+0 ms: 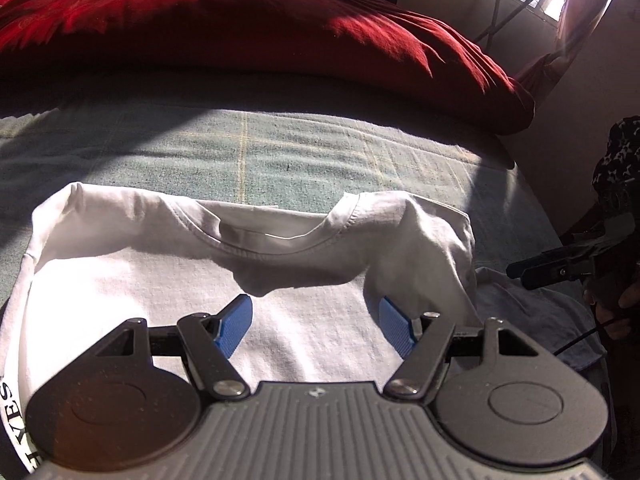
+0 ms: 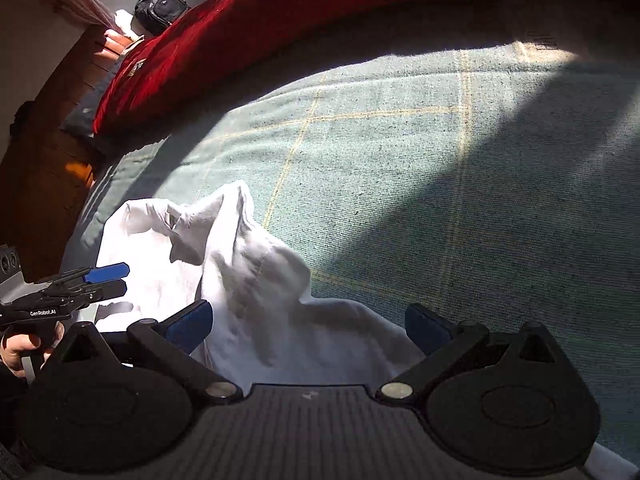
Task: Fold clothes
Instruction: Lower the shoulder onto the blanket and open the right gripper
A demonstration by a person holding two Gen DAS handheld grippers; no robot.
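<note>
A sunlit green checked bed [image 1: 280, 148] – red duvet [image 1: 256, 28] along its far edge – carries a white T-shirt [image 1: 200, 280]; both left gripper [image 1: 316, 320] and right gripper [image 2: 308, 326] gape empty.

"GenRobot.AI" on left hand-held gripper [image 2: 106, 280], "YES" on white shirt [image 1: 160, 280] edge

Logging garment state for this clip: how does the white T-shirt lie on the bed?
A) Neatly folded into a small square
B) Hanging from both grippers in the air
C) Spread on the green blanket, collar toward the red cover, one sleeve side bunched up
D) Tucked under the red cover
C: the white T-shirt lies on the green blanket, its collar toward the red cover, one sleeve rumpled upward.
</note>
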